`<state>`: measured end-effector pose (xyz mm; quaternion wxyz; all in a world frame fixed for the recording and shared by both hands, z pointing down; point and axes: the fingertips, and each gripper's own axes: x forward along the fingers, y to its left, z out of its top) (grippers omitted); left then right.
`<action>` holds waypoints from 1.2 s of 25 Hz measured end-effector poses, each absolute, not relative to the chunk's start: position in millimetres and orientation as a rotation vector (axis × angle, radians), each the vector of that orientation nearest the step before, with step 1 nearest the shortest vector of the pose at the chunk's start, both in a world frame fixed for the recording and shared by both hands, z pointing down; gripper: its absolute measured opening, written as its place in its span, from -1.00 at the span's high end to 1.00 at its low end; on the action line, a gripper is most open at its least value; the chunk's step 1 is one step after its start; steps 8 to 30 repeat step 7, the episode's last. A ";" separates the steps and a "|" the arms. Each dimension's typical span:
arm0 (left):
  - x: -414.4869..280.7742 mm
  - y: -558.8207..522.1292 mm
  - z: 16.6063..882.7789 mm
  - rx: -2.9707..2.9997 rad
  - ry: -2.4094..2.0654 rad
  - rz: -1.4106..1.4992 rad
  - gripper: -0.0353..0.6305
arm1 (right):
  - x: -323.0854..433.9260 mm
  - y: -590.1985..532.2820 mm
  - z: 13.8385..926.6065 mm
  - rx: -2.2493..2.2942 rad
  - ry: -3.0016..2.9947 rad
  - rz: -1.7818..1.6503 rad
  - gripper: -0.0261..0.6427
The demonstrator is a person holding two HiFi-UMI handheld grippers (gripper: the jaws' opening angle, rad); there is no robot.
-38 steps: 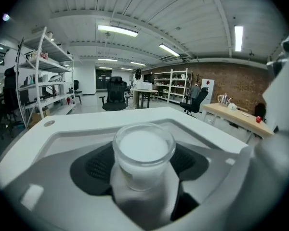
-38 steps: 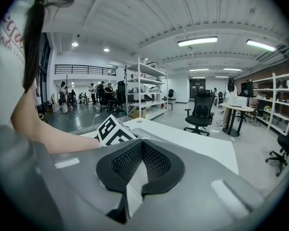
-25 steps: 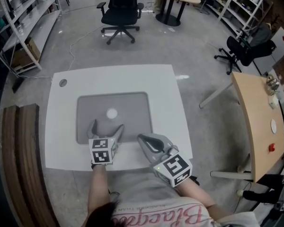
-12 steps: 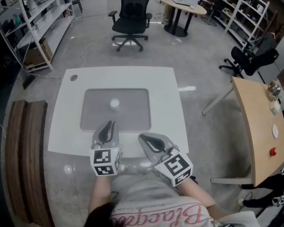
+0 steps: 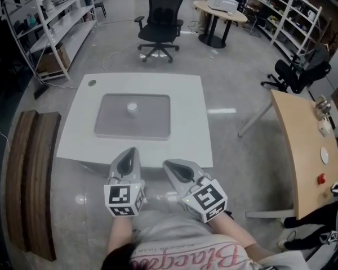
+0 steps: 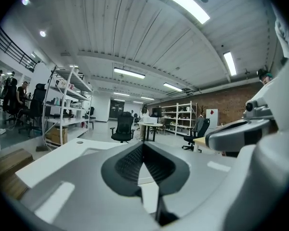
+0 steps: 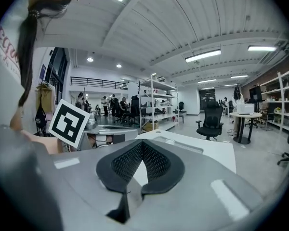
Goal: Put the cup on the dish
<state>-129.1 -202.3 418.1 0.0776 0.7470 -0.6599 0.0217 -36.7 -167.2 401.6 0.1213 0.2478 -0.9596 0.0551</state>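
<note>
The cup shows only as a small white round spot in the far half of the grey mat, which lies in the middle of the white surface. It is too small to tell the cup apart from the dish, or to see whether one sits on the other. No second white piece lies anywhere else on the mat. So the likely reading is that the cup already stands on the dish and the task is finished or close to it, but that is a judgement only.

Both tools hang off the near edge of the surface, close to the person's body and well apart from the cup. The left tool has its jaws closed together, pads meeting tip to tip, with nothing between them. The right tool is likewise closed and empty. If anything is left to do, neither tool is in place for it.

There is plenty of room. The mat is bare around the cup and keeps a wide white border on every side, so the cup is far from any edge. A wooden bench runs along the left, a beige desk stands to the right, and an office chair sits beyond the far edge, all clear of the surface.
</note>
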 end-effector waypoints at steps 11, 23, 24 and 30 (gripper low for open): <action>-101.8 -154.2 404.9 2.255 -1.973 0.064 0.90 | -25.5 -133.4 388.9 0.695 -2.829 0.109 0.92; -101.8 -154.2 404.9 2.255 -1.973 0.064 0.90 | -25.5 -133.4 388.9 0.695 -2.829 0.109 0.92; -101.8 -154.2 404.9 2.255 -1.973 0.064 0.90 | -25.5 -133.4 388.9 0.695 -2.829 0.109 0.92; -101.8 -154.2 404.9 2.255 -1.973 0.064 0.90 | -25.5 -133.4 388.9 0.695 -2.829 0.109 0.92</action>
